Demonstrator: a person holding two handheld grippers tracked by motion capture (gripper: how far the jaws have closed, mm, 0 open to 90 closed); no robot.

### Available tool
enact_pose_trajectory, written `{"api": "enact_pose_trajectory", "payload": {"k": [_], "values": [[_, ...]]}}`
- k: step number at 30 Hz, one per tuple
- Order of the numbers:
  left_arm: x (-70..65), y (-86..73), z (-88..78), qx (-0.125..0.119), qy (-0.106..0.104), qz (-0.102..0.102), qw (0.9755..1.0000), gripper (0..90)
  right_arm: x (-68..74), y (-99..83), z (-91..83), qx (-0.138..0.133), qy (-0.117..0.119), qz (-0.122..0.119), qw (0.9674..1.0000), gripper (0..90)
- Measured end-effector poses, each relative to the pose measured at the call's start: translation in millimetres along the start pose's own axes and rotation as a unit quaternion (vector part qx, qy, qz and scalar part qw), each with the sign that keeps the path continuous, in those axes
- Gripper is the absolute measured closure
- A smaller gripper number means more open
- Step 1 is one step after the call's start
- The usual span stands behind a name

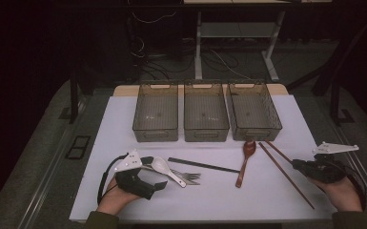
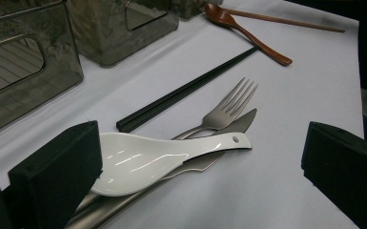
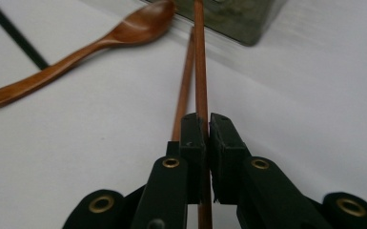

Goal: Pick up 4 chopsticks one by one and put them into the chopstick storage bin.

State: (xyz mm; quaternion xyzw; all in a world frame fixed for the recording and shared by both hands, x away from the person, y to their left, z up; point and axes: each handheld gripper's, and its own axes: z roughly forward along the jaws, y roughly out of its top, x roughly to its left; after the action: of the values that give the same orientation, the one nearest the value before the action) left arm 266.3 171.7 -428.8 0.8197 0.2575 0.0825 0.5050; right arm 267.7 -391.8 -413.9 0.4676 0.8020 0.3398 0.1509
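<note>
Right gripper (image 1: pixel 299 164): at four o'clock on the table, black jaws clenched on one brown wooden chopstick (image 3: pixel 200 62); the gripped stick runs up between the pads toward the bins. Second wooden chopstick (image 3: pixel 184 81) lies just beside it on the left, flat on the sheet, passing outside the jaws.

Left gripper (image 1: pixel 158 172): at seven o'clock, jaws spread wide and released, holding nothing; one pad stands against the bowl of the white spoon (image 2: pixel 143 161).

Surface: smooth white sheet (image 1: pixel 248 200) covering the table, with a strip of bare wood at its twelve o'clock edge. Room: dim, with grey floor, desk legs and loose cables behind.

Items:
- White spoon, glossy, broad bowl, hole in the handle tip; rests on top of the metal fork (image 2: pixel 229 106) and metal knife (image 2: pixel 240 122), both dull grey.
- Black chopstick (image 1: pixel 202 165), slim and matt, centre of the sheet.
- Wooden spoon (image 1: pixel 246 160), reddish-brown, polished, bowl pointing to twelve o'clock, near the wooden chopsticks.
- Three translucent smoky plastic bins (image 1: pixel 206 117), rectangular, ribbed floors, cut-out handles, side by side at twelve o'clock.
</note>
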Motion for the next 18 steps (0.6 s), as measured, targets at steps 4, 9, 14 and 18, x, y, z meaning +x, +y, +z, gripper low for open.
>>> {"api": "enact_pose_trajectory", "payload": {"k": [4,9,14,18], "values": [[-0.5,0.3,-0.1,-0.002,-0.004,0.004,1.0000,0.0,2.7,2.2,-2.9,-0.005,0.015,-0.007,0.9998,84.1],[-5.1,-1.0,1.2,0.003,-0.016,0.012,0.9998,0.0,7.8,7.5,-3.3,-0.012,0.035,-0.020,0.9991,84.1],[-7.2,-2.1,2.3,0.003,-0.018,0.005,0.9998,0.0,17.1,15.3,-2.7,-0.024,0.052,-0.031,0.9979,84.1],[-5.9,-3.2,2.4,0.006,-0.015,0.003,0.9999,0.0,21.5,20.2,-1.0,-0.030,0.067,-0.039,0.9965,84.1]]}}
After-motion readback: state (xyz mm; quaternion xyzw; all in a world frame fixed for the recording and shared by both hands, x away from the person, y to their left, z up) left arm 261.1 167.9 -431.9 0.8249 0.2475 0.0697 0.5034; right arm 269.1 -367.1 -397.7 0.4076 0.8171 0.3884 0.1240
